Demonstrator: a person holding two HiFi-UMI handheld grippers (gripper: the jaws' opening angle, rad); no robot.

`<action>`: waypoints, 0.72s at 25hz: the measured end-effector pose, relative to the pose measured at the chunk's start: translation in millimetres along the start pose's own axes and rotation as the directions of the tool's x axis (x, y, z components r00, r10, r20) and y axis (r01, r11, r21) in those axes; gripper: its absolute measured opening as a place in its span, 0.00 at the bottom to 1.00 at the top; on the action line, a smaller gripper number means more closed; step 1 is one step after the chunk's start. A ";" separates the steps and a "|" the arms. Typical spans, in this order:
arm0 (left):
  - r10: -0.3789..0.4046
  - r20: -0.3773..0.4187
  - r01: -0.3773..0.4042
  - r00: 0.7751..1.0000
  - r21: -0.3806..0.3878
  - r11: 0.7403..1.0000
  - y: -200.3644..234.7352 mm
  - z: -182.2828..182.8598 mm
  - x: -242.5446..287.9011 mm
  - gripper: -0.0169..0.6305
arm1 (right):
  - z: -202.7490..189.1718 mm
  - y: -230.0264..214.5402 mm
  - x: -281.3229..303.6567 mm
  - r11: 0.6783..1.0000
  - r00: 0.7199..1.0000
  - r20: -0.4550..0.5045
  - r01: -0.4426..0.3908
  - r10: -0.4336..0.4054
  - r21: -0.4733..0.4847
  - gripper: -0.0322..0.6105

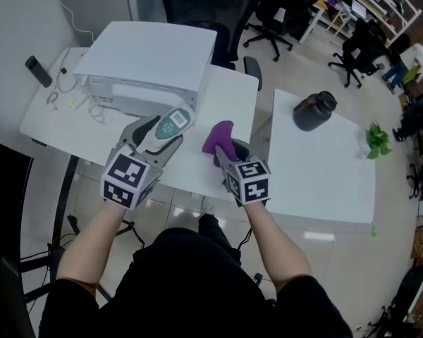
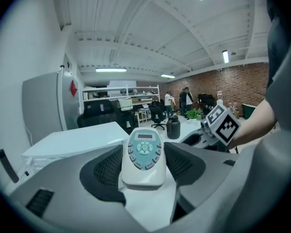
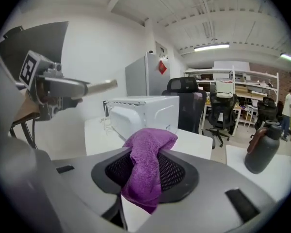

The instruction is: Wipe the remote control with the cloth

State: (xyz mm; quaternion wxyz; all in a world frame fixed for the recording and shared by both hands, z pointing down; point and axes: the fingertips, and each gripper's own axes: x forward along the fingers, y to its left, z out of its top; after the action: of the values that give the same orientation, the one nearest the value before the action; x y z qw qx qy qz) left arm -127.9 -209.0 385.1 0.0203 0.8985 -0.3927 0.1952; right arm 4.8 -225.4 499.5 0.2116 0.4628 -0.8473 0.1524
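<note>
My left gripper [image 1: 160, 136] is shut on a white remote control [image 1: 168, 127] with a pale blue button panel, held face up above the white table [image 1: 190, 162]. In the left gripper view the remote control [image 2: 143, 156] lies lengthwise between the two jaws of the left gripper [image 2: 143, 163]. My right gripper [image 1: 225, 150] is shut on a purple cloth [image 1: 219, 139], lifted off the table just right of the remote. The cloth [image 3: 146, 171] is bunched between the jaws of the right gripper [image 3: 144, 174] and droops below them.
A large white box-shaped machine [image 1: 146, 65] with cables stands on the table behind the grippers. A second white table [image 1: 324, 164] to the right carries a dark jug [image 1: 314, 110] and a small green plant [image 1: 377, 139]. Office chairs [image 1: 204, 9] stand beyond the tables.
</note>
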 end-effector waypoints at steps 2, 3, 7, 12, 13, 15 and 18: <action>0.006 0.003 -0.006 1.000 -0.008 1.000 -12.7 -17.2 -13.4 0.43 | 1.7 17.2 -23.1 1.000 1.000 0.020 0.019 -0.019 -0.010 0.28; 0.010 0.003 -0.010 1.000 -0.010 1.000 -18.6 -24.9 -18.8 0.43 | 1.7 25.3 -33.1 1.000 0.999 0.023 0.024 -0.024 -0.016 0.28; 0.023 0.005 -0.022 1.000 -0.010 1.000 -43.5 -47.7 -31.6 0.43 | 8.6 54.3 -65.7 0.999 0.999 0.039 0.022 -0.021 -0.047 0.28; 0.040 0.000 -0.040 0.999 0.031 0.999 -71.5 -61.3 -31.8 0.43 | 25.5 80.0 -94.1 0.993 0.996 0.074 -0.034 0.042 -0.114 0.28; 0.046 -0.003 -0.046 0.999 0.043 0.998 -76.8 -63.3 -30.1 0.43 | 30.1 85.9 -97.7 0.989 0.995 0.079 -0.057 0.068 -0.135 0.28; 0.064 -0.012 -0.063 0.998 0.062 0.996 -88.2 -68.5 -26.0 0.43 | 40.0 99.8 -103.5 0.977 0.988 0.082 -0.113 0.130 -0.182 0.28; 0.081 -0.021 -0.078 0.997 0.126 0.989 -108.7 -67.6 -20.8 0.43 | 48.4 123.9 -109.2 0.944 0.971 0.056 -0.212 0.233 -0.251 0.28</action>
State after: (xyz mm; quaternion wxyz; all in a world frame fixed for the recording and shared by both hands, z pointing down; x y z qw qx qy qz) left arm -85.8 -106.6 452.6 -0.0388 0.8790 -0.4147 0.2320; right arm -58.2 -103.8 395.3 0.2122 0.3407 -0.9145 0.0506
